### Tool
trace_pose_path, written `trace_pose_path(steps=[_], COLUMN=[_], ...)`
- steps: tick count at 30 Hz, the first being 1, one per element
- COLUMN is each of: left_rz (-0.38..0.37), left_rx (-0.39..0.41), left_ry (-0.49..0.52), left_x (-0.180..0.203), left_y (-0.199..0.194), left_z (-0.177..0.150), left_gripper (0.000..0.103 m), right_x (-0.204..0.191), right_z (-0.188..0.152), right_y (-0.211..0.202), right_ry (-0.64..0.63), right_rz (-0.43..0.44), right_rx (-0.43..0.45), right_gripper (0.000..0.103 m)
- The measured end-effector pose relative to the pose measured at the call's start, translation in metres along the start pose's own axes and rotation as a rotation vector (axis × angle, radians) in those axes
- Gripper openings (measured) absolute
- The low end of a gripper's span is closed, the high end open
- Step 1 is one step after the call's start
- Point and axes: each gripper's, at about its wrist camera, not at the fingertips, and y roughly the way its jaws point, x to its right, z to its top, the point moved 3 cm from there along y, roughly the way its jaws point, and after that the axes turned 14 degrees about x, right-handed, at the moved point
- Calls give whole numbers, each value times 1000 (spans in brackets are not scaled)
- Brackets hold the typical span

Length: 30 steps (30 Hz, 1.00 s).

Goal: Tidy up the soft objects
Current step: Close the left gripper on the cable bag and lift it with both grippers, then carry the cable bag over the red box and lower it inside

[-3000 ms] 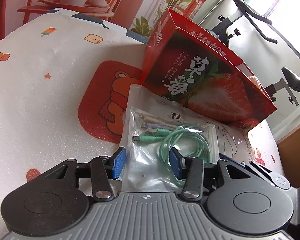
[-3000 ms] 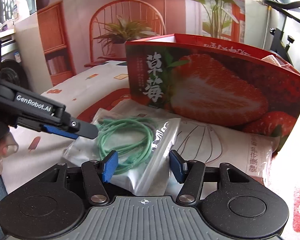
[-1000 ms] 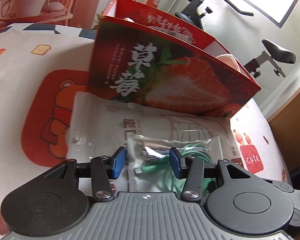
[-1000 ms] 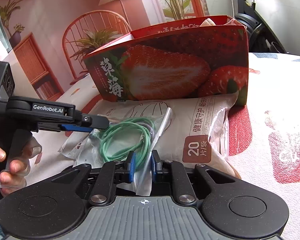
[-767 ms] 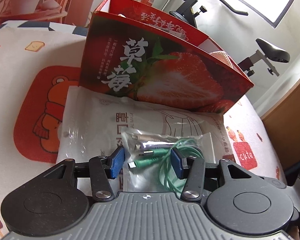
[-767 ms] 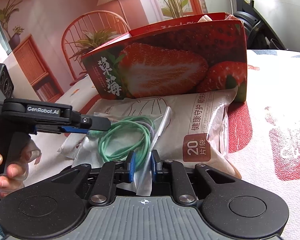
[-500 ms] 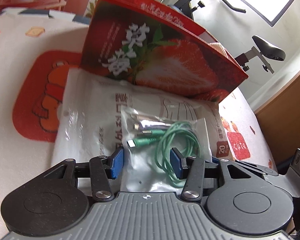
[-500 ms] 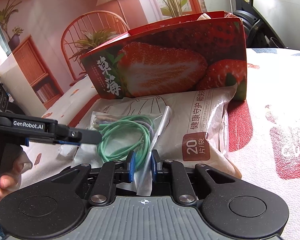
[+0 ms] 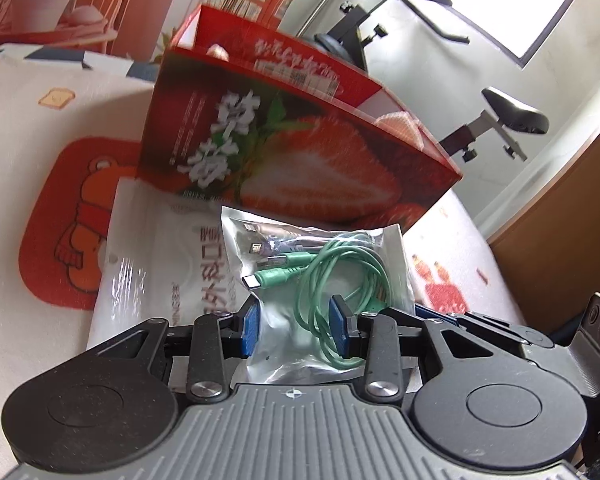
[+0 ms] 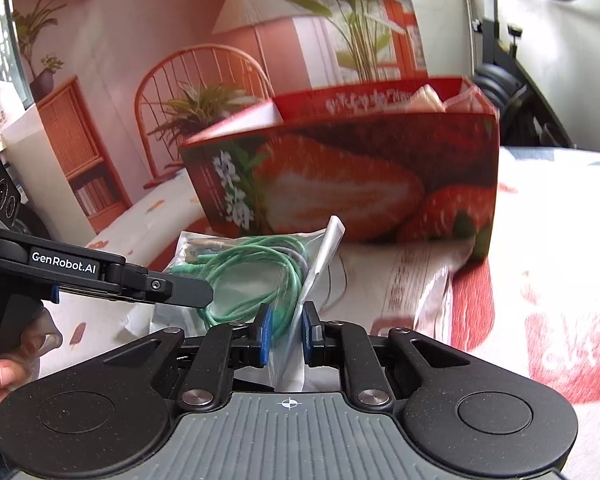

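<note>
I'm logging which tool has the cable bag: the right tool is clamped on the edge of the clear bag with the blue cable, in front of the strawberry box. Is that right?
Not quite: the cable is green, not blue, as the right wrist view shows. The rest holds: the right tool is clamped on the edge of the clear bag, in front of the strawberry box.

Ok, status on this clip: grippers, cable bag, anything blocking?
Right gripper shut on cable bag. Left gripper closing, bag between fingers. Bag sits on mask pack; strawberry box behind, path clear.
</note>
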Motion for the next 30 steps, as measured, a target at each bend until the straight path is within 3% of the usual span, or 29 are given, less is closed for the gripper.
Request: trace_pose_path(steps=[8,13,21,25,30], left_rz=[-58,-81,-49,-1,37], left_rx=[117,167,203,175,67], left_ry=[55,51,110,87,133], left_x=[27,35,33,21,11], left_y=[-4,12,58,85,113], left_z=[53,88,137,150,143], left_gripper=[38,38,38,38,38], right_x=[0,10,34,48,55], right_z=[55,94,139,150,139], right_y=[0,9,62,105,136], right_ry=[-72,-40,-20,7,32], right_rz=[-4,-18,-63,-99,-158], right_rx=[127,192,214,181,78], right_gripper=[14,14,14,14,13])
